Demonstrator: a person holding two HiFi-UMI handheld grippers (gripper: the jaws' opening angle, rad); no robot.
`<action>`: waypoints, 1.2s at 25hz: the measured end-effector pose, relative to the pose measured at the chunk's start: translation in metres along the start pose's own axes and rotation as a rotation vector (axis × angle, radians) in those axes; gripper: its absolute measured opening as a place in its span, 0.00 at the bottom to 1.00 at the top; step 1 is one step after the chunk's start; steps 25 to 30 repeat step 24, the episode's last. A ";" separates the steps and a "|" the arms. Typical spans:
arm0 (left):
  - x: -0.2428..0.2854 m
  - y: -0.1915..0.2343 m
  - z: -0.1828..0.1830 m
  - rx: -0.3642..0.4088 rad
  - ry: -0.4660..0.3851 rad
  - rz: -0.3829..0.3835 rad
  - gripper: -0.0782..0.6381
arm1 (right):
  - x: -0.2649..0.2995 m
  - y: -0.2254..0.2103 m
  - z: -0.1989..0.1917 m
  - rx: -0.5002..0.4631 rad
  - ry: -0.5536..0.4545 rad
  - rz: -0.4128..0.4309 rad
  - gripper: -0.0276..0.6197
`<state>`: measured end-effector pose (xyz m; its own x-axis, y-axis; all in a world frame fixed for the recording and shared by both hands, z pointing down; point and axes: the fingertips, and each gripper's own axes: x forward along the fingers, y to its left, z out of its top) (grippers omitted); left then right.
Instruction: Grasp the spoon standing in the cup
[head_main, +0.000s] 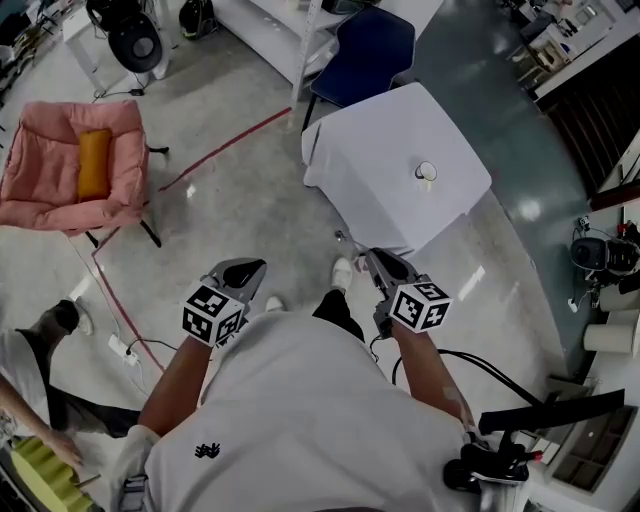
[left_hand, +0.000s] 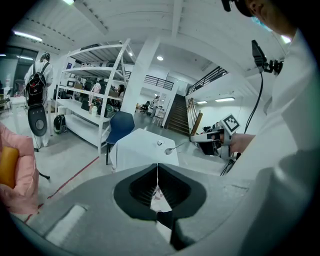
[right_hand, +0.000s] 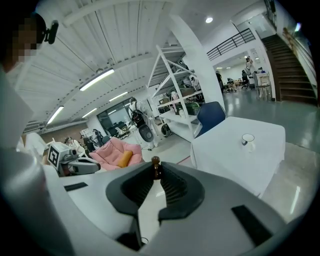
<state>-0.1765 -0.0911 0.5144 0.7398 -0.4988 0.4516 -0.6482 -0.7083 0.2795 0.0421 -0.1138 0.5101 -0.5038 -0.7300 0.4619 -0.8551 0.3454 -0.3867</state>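
A small cup (head_main: 426, 172) stands on a table under a white cloth (head_main: 380, 170), well ahead of me; the cup (right_hand: 247, 139) also shows in the right gripper view. My right gripper (head_main: 372, 258) is held close to my body and is shut on a spoon (left_hand: 175, 147), whose bowl points toward the table. The spoon's brown handle end (right_hand: 156, 161) sticks up between the pads. My left gripper (head_main: 255, 268) hangs beside it over the floor, its jaws closed with nothing between them (left_hand: 157, 167).
A pink padded chair (head_main: 75, 165) with an orange cushion sits at the far left. A blue chair (head_main: 370, 45) and a white shelf rack (left_hand: 95, 105) stand behind the table. A red line (head_main: 220, 150) crosses the floor. Another person's leg (head_main: 50, 325) is at the lower left.
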 end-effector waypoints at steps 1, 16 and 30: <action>0.000 0.001 -0.002 -0.002 0.001 -0.001 0.13 | 0.001 0.002 -0.001 -0.003 0.001 0.003 0.12; 0.016 0.002 0.001 0.020 0.036 -0.034 0.13 | 0.002 -0.009 0.001 0.017 -0.011 -0.005 0.12; 0.041 -0.004 0.012 0.031 0.047 -0.047 0.13 | -0.002 -0.035 0.008 0.026 -0.008 -0.012 0.12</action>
